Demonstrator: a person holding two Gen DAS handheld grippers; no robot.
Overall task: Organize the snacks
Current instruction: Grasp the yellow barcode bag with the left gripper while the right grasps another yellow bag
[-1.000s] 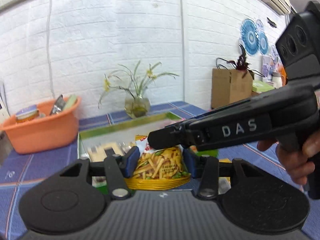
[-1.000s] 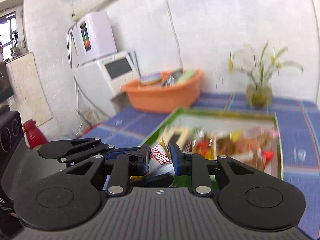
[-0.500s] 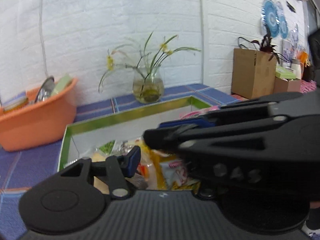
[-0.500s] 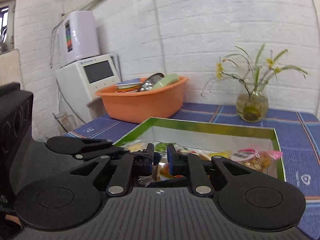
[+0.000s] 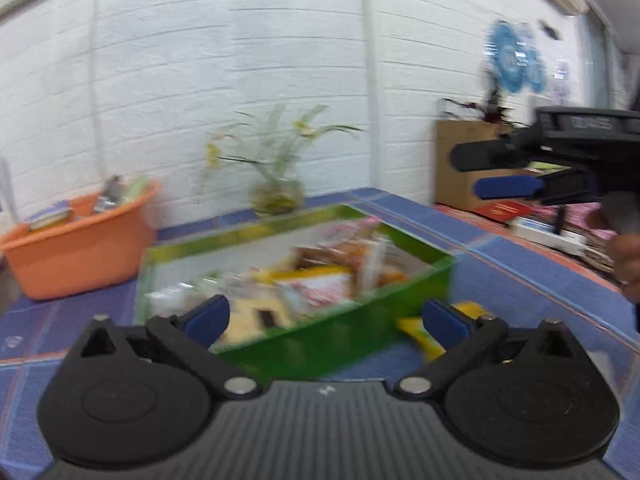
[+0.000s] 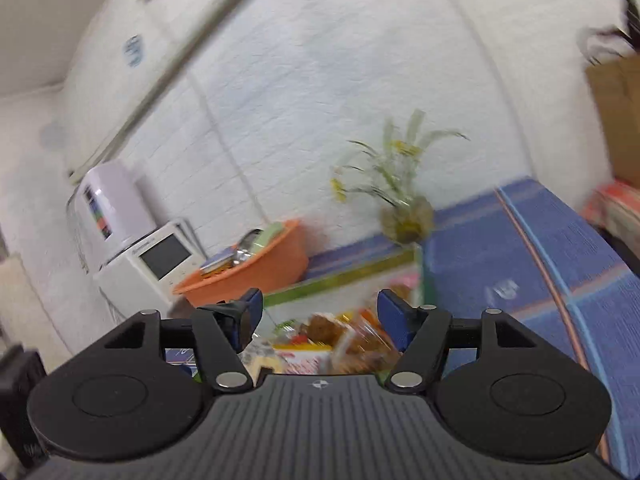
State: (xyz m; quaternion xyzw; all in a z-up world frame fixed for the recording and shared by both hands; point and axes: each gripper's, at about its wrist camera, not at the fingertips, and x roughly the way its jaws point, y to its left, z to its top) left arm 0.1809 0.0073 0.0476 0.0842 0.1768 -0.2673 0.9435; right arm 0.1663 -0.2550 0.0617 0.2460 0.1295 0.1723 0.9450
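A green box (image 5: 332, 340) full of snack packets (image 5: 320, 284) stands on the blue table, blurred. My left gripper (image 5: 324, 318) is low in front of its near wall; its jaws are opening wide and grip nothing. A yellow packet (image 5: 420, 336) lies on the table by the box's front right corner, next to the right pad. My right gripper (image 5: 476, 172) hangs in the air at the far right, held by a hand (image 5: 628, 252). In the right wrist view the right gripper (image 6: 322, 316) has its jaws opening, nothing between them, above the snack packets (image 6: 344, 340) in the box (image 6: 340, 280).
An orange basin (image 5: 80, 248) with packets stands at the back left, a glass vase (image 5: 276, 196) with flowers behind the box. A cardboard box (image 5: 460, 168) sits at the right. A white appliance (image 6: 156, 260) stands beyond the basin (image 6: 256, 276).
Both grippers were shut on one fries packet; both have let go and stand open. The right gripper has swung away to the right and rolled. The left gripper has drawn back from the box.
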